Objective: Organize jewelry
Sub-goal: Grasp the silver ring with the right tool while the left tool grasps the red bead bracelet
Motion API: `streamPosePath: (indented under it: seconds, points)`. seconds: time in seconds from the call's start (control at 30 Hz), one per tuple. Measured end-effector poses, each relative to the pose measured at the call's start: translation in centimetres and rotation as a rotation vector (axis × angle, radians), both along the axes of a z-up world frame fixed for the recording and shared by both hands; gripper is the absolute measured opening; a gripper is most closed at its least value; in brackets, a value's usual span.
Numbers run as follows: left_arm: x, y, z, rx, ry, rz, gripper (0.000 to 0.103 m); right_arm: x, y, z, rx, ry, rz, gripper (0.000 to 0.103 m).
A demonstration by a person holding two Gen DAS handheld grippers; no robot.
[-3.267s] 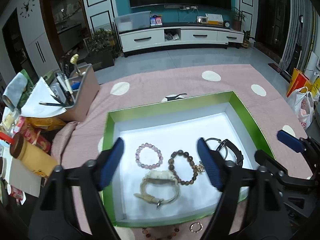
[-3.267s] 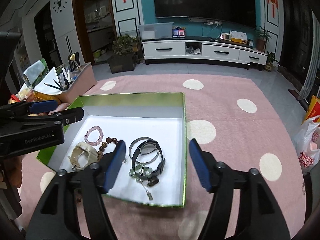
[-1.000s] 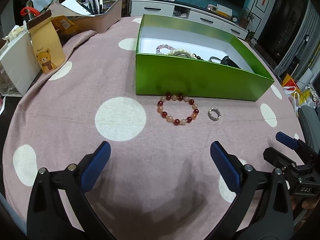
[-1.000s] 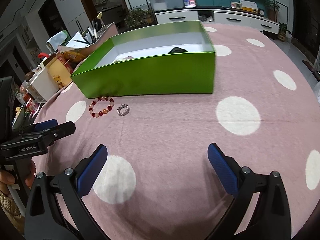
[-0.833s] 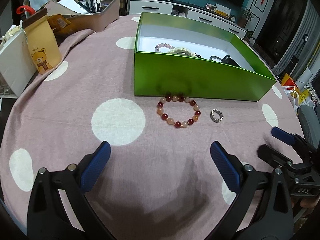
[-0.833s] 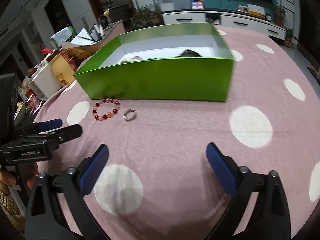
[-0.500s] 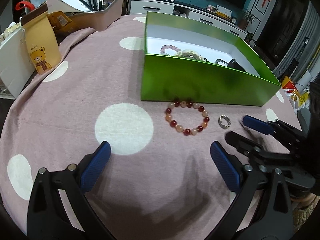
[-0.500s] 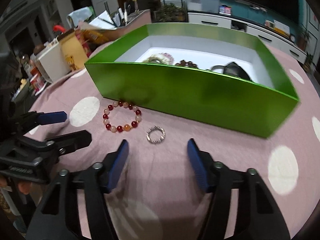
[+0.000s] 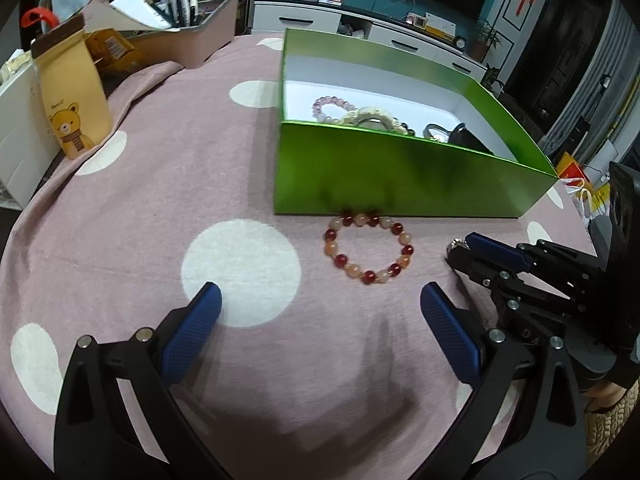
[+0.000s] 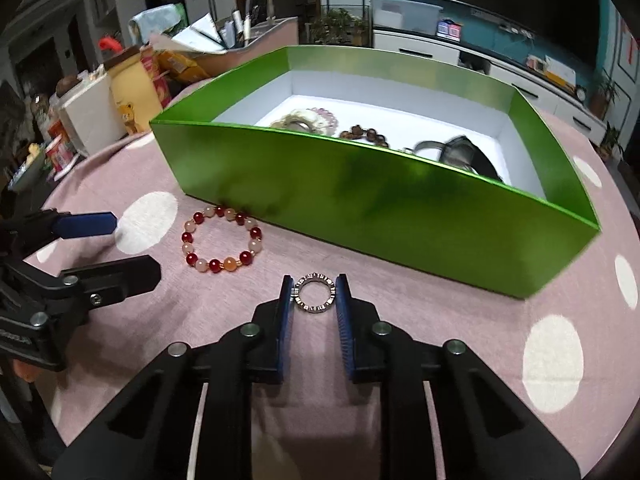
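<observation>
A small silver ring (image 10: 313, 293) lies on the pink dotted cloth, and my right gripper (image 10: 313, 294) is closed around it with both pads touching its sides. In the left wrist view the right gripper (image 9: 460, 250) covers most of the ring (image 9: 455, 244). A red and peach bead bracelet (image 9: 369, 249) (image 10: 222, 239) lies in front of the green box (image 9: 400, 176) (image 10: 360, 192). The box holds a pink bracelet (image 9: 330, 105), a cream watch (image 9: 370, 117), a brown bead bracelet (image 10: 362, 133) and a dark watch (image 10: 464, 156). My left gripper (image 9: 320, 328) (image 10: 120, 244) is open and empty, short of the bead bracelet.
A bear-print paper bag (image 9: 74, 102), a white container (image 9: 18, 128) and a pink organiser with pens and papers (image 9: 188, 28) stand along the table's left side. The table edge curves close at the left and right.
My right gripper has moved in to the ring and closed from wide open onto it. My left gripper has moved slightly closer to the bead bracelet and stays open.
</observation>
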State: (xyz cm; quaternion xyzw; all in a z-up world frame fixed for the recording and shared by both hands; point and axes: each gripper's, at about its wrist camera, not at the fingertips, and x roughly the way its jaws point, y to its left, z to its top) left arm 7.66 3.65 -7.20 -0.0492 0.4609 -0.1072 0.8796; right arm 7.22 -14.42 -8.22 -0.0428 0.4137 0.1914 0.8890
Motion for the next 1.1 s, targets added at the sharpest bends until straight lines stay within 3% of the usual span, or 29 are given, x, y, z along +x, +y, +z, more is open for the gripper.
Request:
streamPosePath:
  seconds: [0.27, 0.4, 0.53, 0.67, 0.8, 0.87, 0.97, 1.1]
  points:
    - [0.8, -1.7, 0.0, 0.017, -0.001, -0.021, 0.099, -2.2, -3.4, 1.4, 0.064, -0.026, -0.050, 0.021]
    - [1.1, -2.7, 0.5, 0.020, -0.013, -0.037, 0.086, -2.9, -4.8, 1.6, 0.078, -0.030, -0.077, 0.021]
    - [1.3, -4.8, 0.7, 0.054, -0.028, -0.111, 0.081, -3.5, -5.9, 1.5, 0.099, -0.025, -0.104, 0.021]
    - [1.8, -7.0, -0.3, 0.125, -0.005, -0.197, 0.057, -3.7, -6.5, 1.5, 0.113, -0.022, -0.121, 0.021]
    - [2.1, -7.8, -1.0, 0.177, 0.003, -0.233, 0.053, -3.7, -7.1, 1.6, 0.124, -0.023, -0.135, 0.021]
    - [2.2, -7.8, -1.0, 0.178, 0.004, -0.248, 0.050, -3.8, -7.3, 1.5, 0.130, -0.021, -0.140, 0.021]
    - [2.1, -7.6, -0.9, 0.179, 0.000, -0.254, 0.031, -3.7, -7.4, 1.4, 0.134, -0.018, -0.146, 0.021]
    - [1.7, -7.2, -0.9, 0.170, 0.000, -0.262, 0.014, -3.7, -7.3, 1.2, 0.136, -0.015, -0.149, 0.021]
